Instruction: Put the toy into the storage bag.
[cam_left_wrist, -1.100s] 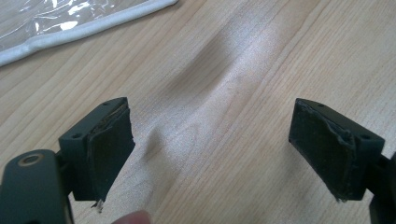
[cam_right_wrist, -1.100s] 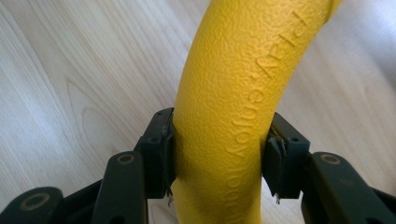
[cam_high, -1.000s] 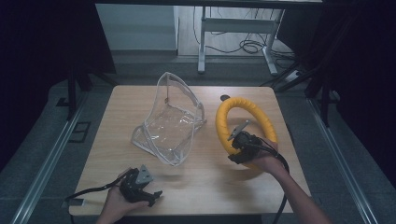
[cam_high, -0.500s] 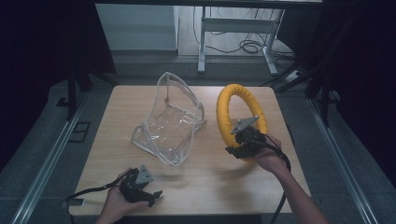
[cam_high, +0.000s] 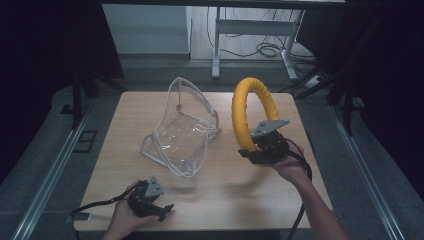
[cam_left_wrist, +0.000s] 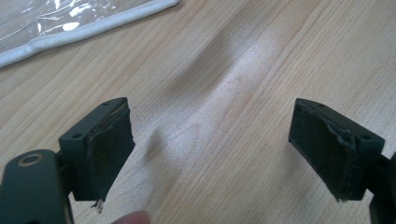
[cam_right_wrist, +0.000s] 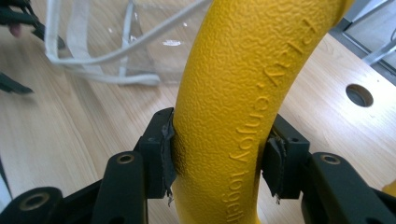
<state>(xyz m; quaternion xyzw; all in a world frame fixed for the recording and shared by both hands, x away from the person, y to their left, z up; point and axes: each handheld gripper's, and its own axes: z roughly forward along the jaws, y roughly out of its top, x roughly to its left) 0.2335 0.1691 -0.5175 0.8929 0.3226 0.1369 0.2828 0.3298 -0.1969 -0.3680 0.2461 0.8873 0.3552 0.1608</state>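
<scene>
A thick yellow ring with a pebbled skin stands almost upright above the right half of the wooden table. My right gripper is shut on its lower arc, and in the right gripper view the yellow ring fills the gap, both pads pressed into it. A clear plastic bag with white edging stands open at the table's middle. My left gripper rests at the near left edge. The left gripper view has my left gripper open over bare wood, with the bag's white edge at the top left.
The right gripper view shows a round hole in the tabletop at the right, the clear bag behind the ring and the other gripper at the far left. Beyond the table's far edge stand metal desk legs and floor cables.
My right gripper has lifted the yellow ring off the table and tipped it from lying nearly flat to standing upright. The left gripper and the clear bag have not moved.
</scene>
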